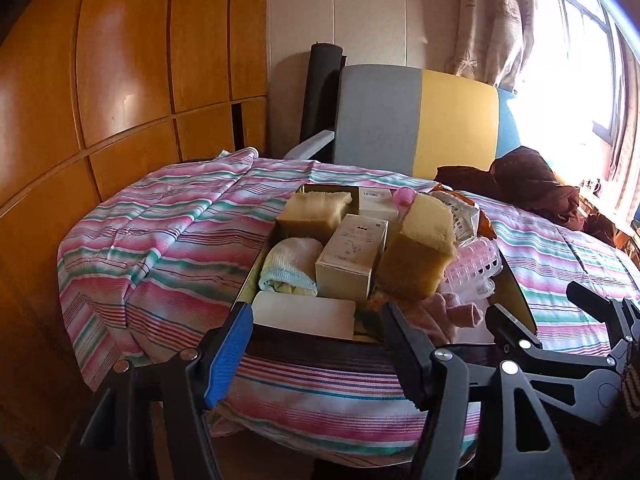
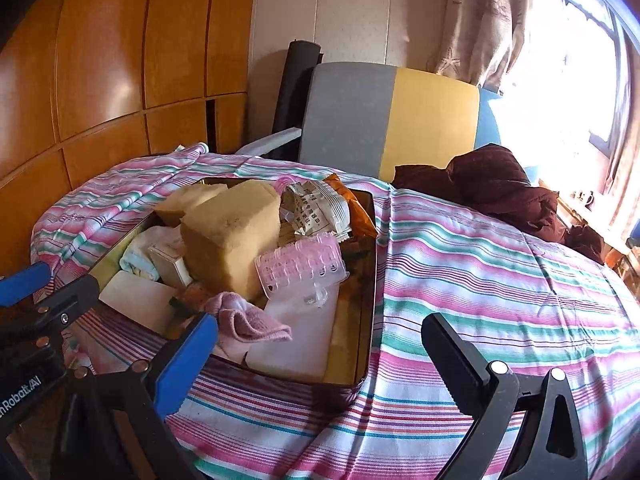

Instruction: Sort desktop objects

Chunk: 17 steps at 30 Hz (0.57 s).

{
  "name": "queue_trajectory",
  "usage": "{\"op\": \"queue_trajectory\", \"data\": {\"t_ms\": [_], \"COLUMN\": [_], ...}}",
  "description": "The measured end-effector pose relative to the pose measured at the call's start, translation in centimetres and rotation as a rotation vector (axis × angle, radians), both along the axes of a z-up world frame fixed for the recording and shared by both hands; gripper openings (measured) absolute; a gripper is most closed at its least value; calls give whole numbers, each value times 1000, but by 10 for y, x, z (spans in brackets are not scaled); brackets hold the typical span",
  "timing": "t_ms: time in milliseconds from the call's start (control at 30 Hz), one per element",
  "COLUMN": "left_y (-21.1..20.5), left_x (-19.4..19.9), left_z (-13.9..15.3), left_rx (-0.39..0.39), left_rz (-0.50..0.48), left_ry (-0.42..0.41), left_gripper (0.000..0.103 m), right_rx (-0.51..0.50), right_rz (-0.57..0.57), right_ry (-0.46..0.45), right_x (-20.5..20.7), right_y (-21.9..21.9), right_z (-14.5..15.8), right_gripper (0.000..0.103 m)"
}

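Tin [image 2: 370, 280] holds 2 sponges [image 1: 416, 252], 2 boxes [image 1: 352, 256]; L tool [image 1: 320, 344], R tool [image 2: 316, 356] both agape, empty.

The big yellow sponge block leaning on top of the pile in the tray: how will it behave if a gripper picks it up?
The sponge block looks porous, so probably light and squashy under a squeeze. It leans tilted on other items, so a push may topple it. Its rough surface should not slip much.

Tin tray [image 2: 370, 240] heaped: sponges [image 2: 230, 236], boxes [image 1: 352, 256], cloths [image 2: 250, 316].
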<state>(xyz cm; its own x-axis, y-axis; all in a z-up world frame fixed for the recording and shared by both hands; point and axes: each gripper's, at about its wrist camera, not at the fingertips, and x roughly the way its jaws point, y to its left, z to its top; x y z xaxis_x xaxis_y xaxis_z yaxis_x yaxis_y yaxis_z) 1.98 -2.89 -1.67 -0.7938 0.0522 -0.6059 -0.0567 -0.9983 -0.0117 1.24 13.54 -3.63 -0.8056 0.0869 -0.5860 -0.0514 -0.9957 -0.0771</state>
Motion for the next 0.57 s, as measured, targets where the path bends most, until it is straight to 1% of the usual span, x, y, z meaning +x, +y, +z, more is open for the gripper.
{"op": "queue_trajectory", "data": {"t_ms": [233, 267, 300, 333, 467, 567], "left_y": [-1, -2, -3, -5, -7, -4], "left_x": [-3, -4, -5, -5, -5, -4], "left_z": [-3, -3, -3, -4, -2, -1], "left_rx": [2, 6, 11, 13, 7, 3], "left_rz": [-5, -5, -4, -2, 6, -15], "left_ry": [-19, -19, -19, -16, 5, 7], "left_gripper": [66, 60, 53, 50, 48, 48], "right_rx": [0, 1, 2, 3, 4, 7], "right_rz": [7, 8, 10, 12, 17, 21], "right_ry": [-8, -9, -9, -9, -13, -13], "right_x": [-2, -2, -1, -1, -1, -1], "right_y": [-3, -4, -4, -4, -6, -6], "right_z": [-2, -2, -2, -2, -3, -3], "right_gripper": [103, 103, 103, 103, 103, 103]}}
